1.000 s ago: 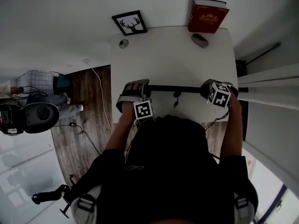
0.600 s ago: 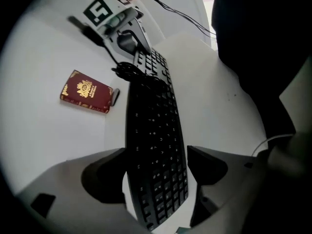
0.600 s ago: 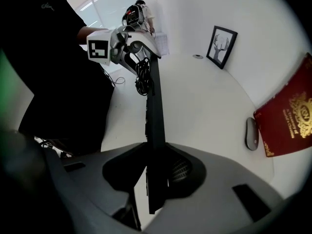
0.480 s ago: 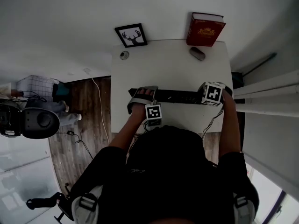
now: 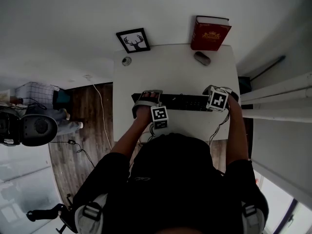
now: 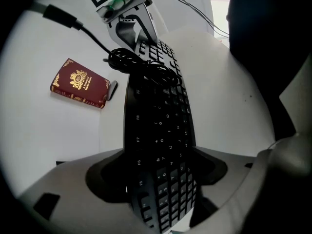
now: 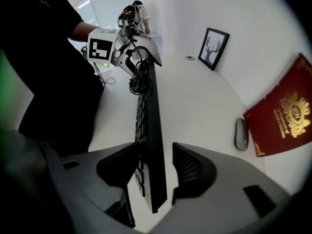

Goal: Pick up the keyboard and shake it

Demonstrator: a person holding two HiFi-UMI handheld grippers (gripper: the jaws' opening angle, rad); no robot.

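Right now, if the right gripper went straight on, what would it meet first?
The keyboard: it stands between the right gripper's opening fingers, so the gripper would probably just slide deeper along it.

Keyboard: 1 slim, black, full-width unit with white key legends, keys facing up, set lengthwise across the middle of the white table, parallel with its near edge. Its black cable is coiled in 1 bundle against the body, partway along its length. Contact between underside and tabletop cannot be told.
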